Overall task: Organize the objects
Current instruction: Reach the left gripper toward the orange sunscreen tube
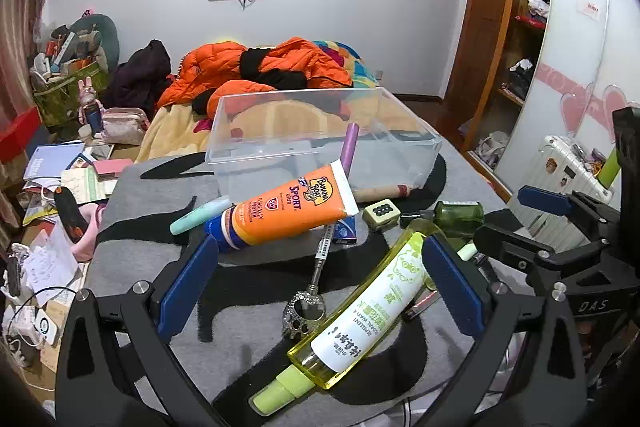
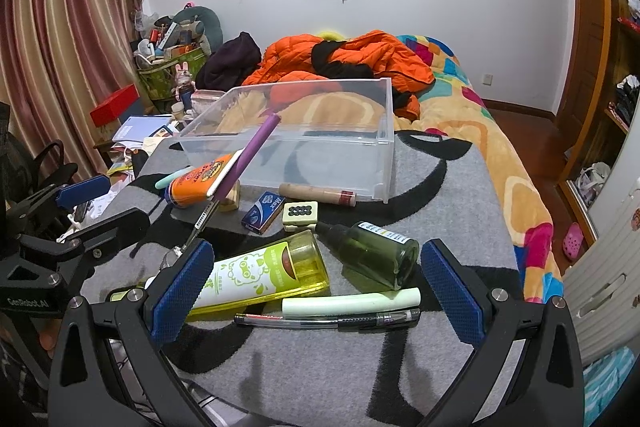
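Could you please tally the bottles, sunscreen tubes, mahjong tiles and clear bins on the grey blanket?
Bottles: 2 (yellow bottle, dark green bottle)
Sunscreen tubes: 1 (orange sunscreen tube)
Mahjong tiles: 1 (mahjong tile)
Clear bins: 1 (clear bin)
Total: 5

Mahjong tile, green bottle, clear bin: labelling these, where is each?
Mahjong tile point(image 2: 300, 211): right wrist view, dotted top face.
Green bottle point(image 2: 370, 253): right wrist view, side.
Clear bin point(image 1: 404, 147): left wrist view, near-right wall.
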Demonstrator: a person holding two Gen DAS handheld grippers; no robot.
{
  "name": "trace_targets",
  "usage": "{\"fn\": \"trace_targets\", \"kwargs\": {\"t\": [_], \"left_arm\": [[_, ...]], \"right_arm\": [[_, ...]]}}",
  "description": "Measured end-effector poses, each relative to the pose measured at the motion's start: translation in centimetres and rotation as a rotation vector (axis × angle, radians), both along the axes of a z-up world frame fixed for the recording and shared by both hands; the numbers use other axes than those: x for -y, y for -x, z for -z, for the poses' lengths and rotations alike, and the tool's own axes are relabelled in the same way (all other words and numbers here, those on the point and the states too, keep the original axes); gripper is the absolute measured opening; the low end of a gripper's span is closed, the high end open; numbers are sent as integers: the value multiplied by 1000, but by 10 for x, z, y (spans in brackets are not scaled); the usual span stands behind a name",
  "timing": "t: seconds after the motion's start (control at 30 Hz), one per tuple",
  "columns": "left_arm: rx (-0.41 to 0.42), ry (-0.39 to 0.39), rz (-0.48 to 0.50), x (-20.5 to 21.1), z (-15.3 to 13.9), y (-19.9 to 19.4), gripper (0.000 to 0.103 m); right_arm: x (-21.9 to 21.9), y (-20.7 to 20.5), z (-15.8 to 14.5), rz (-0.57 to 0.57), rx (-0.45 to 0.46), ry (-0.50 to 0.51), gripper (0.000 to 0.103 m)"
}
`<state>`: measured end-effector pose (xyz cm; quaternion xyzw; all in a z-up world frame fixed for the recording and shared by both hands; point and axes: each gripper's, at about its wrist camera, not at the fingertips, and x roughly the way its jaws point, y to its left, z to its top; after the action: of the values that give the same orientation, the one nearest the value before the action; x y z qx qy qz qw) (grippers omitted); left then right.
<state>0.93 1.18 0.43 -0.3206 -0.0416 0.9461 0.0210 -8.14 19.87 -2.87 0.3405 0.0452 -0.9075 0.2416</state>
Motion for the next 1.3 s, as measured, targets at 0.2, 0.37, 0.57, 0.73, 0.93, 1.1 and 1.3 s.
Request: {"fn": "trace_targets", "kwargs": {"t": [0.2, 0.37, 0.57, 0.73, 0.93, 1.1, 1.3], "left_arm": [[13, -25, -10, 5, 1, 0, 103], [29, -50, -24, 11, 3, 1, 103], [29, -25, -42, 11, 4, 0, 103], [25, 5, -49, 7, 4, 0, 103], [29, 12, -48, 5, 5, 1, 103], [34, 1, -46, 8, 6, 1, 103], [40, -3, -41, 10, 8, 4, 103]], "right_arm": [[1, -2, -1, -7, -5, -1, 103], [2, -3, -1, -9, -5, 0, 103], [3, -5, -1, -18, -6, 0, 103], [4, -6, -1, -24, -9, 0, 103], [4, -6, -1, -25, -9, 1, 103], [3, -5, -1, -24, -8, 6, 103], [0, 1, 0, -29, 12, 31, 103]]}}
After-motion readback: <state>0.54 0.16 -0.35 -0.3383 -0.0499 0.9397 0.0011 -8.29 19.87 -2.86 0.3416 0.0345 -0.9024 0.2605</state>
